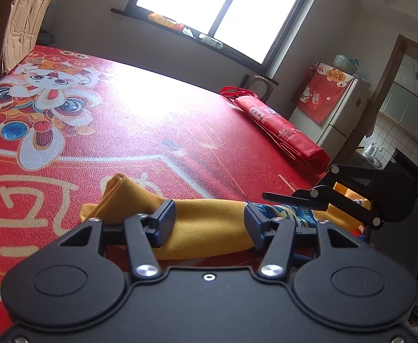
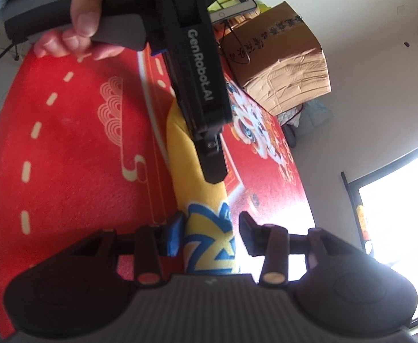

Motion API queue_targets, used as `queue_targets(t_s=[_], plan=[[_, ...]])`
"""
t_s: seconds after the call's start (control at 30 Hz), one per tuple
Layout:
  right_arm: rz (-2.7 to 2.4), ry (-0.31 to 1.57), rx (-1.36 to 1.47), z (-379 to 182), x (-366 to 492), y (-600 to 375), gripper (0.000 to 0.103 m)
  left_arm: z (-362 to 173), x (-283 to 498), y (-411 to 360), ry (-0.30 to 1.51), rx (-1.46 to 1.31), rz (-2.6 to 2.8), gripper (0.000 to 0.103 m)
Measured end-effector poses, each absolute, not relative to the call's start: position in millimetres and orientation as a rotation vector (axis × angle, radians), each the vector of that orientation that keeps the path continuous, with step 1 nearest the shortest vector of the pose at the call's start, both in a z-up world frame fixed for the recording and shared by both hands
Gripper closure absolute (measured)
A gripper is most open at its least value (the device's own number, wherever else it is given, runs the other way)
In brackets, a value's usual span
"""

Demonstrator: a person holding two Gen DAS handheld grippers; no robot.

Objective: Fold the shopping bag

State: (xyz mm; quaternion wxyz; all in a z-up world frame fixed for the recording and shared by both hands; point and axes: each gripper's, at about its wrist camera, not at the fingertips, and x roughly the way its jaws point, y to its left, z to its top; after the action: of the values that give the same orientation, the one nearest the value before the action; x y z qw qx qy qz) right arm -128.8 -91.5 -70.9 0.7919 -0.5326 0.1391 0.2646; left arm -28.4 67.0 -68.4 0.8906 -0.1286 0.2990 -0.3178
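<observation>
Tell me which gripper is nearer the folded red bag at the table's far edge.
Right. The right gripper reaches in on the red bag's side, apart from it. The left gripper straddles the yellow bag, farther away.

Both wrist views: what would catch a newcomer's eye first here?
The bright red tablecloth with its cartoon lion print fills both views. On it lies a yellow shopping bag, folded into a long strip with blue print, running between the left gripper and the right gripper. A folded red bag lies near the far edge.

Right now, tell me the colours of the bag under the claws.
Yellow bag with blue print, best in the right wrist view.
</observation>
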Motion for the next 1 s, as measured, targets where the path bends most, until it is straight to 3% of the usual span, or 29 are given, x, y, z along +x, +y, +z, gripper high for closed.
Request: queue_targets(t_s=[0.33,0.4,0.47,0.9,1.0], plan=[[0.607,0.29,-1.202,-70,-119,-85,0.063,-69,-27,67,0.622,-0.27,-0.66,0.048],[0.636,0.344,-1.162,-66,-114,-84,0.078,-69,-27,67,0.622,-0.271,-0.661,0.048],[0.655,0.376,-1.124,-65,-112,-85,0.085,-69,-27,67,0.621,-0.273,-0.662,0.048],[0.587,0.299,-0.986,-80,-121,-90,0.09,-69,-33,70,0.6,-0.276,-0.662,0.048],[0.562,0.28,-0.914,-85,-123,-95,0.091,-66,-38,68,0.581,-0.272,-0.669,0.039]])
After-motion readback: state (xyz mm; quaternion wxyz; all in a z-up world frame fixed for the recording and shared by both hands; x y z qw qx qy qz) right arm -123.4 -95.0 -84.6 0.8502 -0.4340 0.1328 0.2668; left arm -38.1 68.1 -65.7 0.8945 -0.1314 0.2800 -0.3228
